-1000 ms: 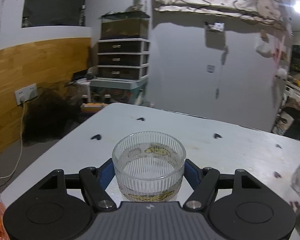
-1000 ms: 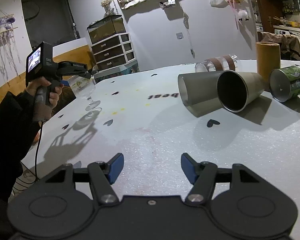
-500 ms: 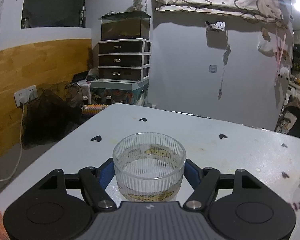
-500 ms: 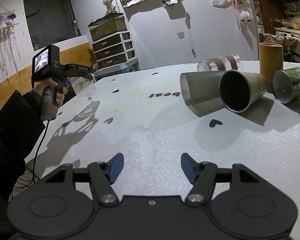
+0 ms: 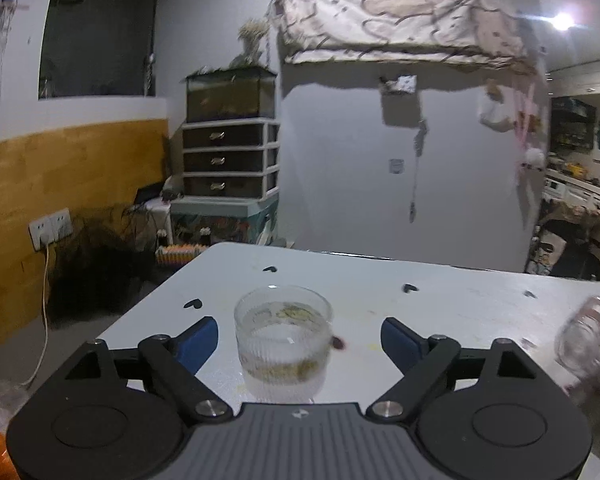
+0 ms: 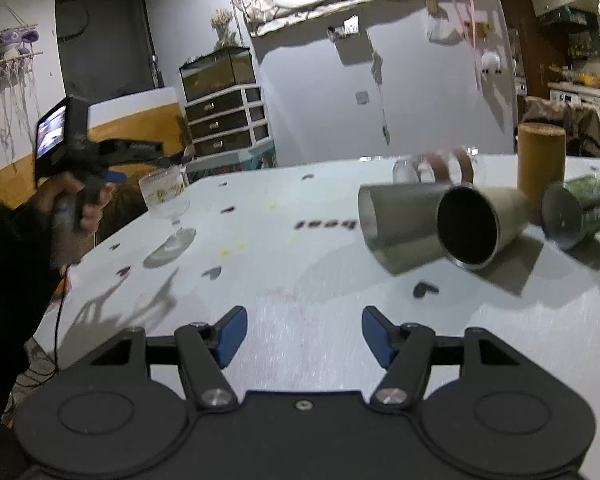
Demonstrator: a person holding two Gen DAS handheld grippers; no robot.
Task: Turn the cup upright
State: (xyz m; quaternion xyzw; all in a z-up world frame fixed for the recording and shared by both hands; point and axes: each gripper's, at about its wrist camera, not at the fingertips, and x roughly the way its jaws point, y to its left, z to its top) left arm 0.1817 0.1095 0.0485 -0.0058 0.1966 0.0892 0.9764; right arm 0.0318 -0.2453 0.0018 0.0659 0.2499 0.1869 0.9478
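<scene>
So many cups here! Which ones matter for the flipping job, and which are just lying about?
Part of the job:
- ribbed glass cup, now upright between the open left tool
- right tool, open and holding nothing

Lying about:
- two steel tumblers on their sides
- green can, tipped over
- brown cylinder, standing

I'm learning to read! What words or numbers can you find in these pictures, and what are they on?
"beat": dark letters printed on the white table, upside down in the right wrist view; blurred, so only a best reading.
Green can lying on its side: label too blurred to read.
Left gripper's small screen: too small to read.
</scene>
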